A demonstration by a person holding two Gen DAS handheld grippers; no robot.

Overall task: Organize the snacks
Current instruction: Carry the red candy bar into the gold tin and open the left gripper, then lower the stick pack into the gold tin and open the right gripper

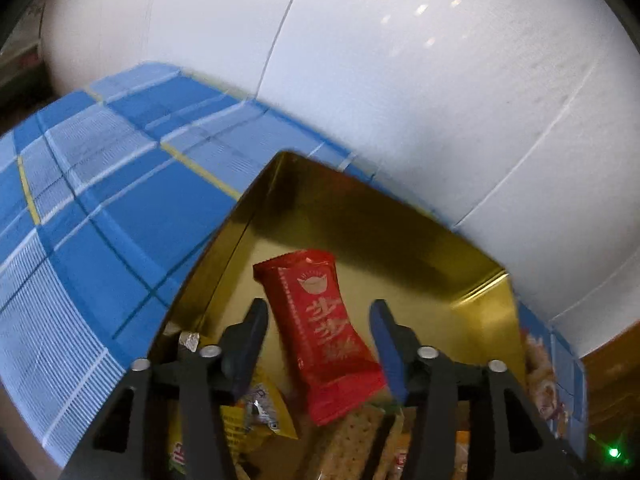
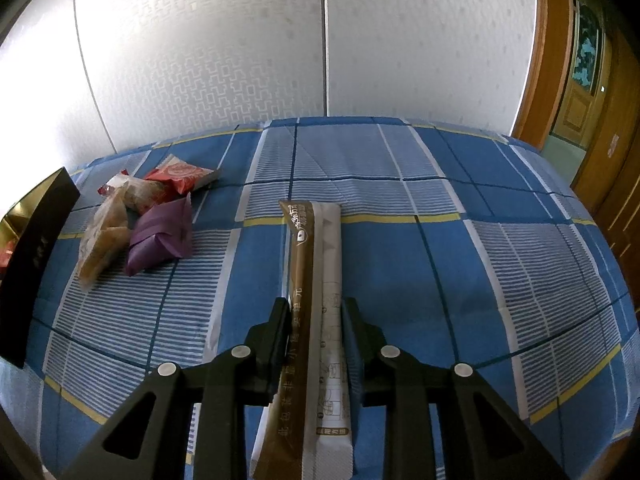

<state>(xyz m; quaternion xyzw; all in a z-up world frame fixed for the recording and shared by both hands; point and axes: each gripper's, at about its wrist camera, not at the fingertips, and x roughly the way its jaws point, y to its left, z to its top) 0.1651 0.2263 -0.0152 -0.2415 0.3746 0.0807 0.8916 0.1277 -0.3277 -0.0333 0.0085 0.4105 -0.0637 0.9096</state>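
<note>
In the left wrist view my left gripper [image 1: 320,312] is open over a gold-lined box [image 1: 360,220]. A red snack packet [image 1: 324,332] lies loose between the spread fingers, over crackers [image 1: 352,436] and other wrapped snacks in the box. In the right wrist view my right gripper [image 2: 316,308] is shut on a long brown-and-white stick packet [image 2: 316,300] above the blue checked cloth [image 2: 480,260]. A purple packet [image 2: 160,236], a clear bag of biscuits [image 2: 102,236] and a red packet [image 2: 182,176] lie at the left.
The box's dark outer wall [image 2: 36,256] stands at the left edge of the right wrist view. A pale patterned wall [image 2: 240,40] runs behind the table. A wooden door [image 2: 580,92] is at the far right.
</note>
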